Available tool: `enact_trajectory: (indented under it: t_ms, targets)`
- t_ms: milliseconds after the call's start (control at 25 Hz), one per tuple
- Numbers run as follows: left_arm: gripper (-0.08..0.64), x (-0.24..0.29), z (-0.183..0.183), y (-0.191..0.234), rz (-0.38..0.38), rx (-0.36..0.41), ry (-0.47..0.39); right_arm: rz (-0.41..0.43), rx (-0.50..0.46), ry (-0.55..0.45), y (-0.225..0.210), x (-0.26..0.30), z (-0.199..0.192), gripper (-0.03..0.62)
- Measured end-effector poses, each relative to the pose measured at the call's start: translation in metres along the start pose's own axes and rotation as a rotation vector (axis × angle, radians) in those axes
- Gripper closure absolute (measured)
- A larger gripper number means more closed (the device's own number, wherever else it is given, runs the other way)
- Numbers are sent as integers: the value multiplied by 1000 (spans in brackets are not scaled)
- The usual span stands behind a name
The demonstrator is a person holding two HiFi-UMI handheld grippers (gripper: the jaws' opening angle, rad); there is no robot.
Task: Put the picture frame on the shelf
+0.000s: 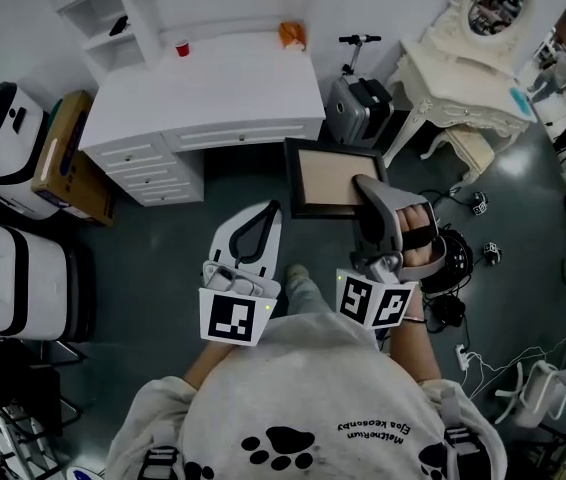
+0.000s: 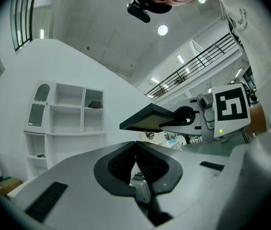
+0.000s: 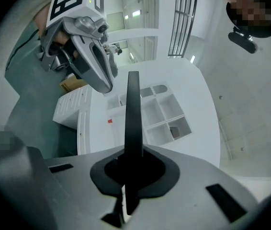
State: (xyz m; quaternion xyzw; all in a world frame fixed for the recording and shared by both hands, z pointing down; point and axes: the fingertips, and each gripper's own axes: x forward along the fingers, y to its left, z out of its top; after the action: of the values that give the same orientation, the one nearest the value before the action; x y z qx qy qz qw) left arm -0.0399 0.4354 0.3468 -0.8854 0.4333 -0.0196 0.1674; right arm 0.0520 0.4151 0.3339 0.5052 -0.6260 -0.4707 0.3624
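Grey sweatshirt [image 1: 293, 408] with paw prints fills the bottom of the head view; both grippers extend forward from it. Left gripper [image 1: 268, 213]: jaws closed together with nothing between them, as its own view confirms [image 2: 135, 147]. Right gripper [image 1: 368, 186]: jaws clamped on the near right edge of the picture frame [image 1: 328, 173], which has a dark border and a tan centre. In the right gripper view the frame [image 3: 133, 114] runs edge-on between the jaws. The frame is held in the air in front of the white desk [image 1: 213, 93], apart from it. The white shelf [image 1: 113, 8] stands at the desk's far left corner, well apart from the frame. A red cup [image 1: 182, 48] sits on the desk near the shelf.
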Motion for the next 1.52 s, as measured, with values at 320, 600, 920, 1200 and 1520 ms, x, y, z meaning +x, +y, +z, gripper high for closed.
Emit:
enact_trajectory:
  t_ms: [320,600,920,1200,1520]
  targets:
    - [540,74,-8,40,41,46,-16,-12,-22,-50,-19,76,-29,554]
    - [540,136,-22,64,133,-94,-37,14,-16,-89,-27,138,-64,554]
    - [540,190,-31,77,199,-152,-58,22,-6,-143,-33,188,-96,554]
    - [540,209,-41,86,217,-155,-42,36,2,-157,-30,211,-107,553]
    - [540,217,-48,90,222,-150,-29,48,8,-172,-26,219,-109,554]
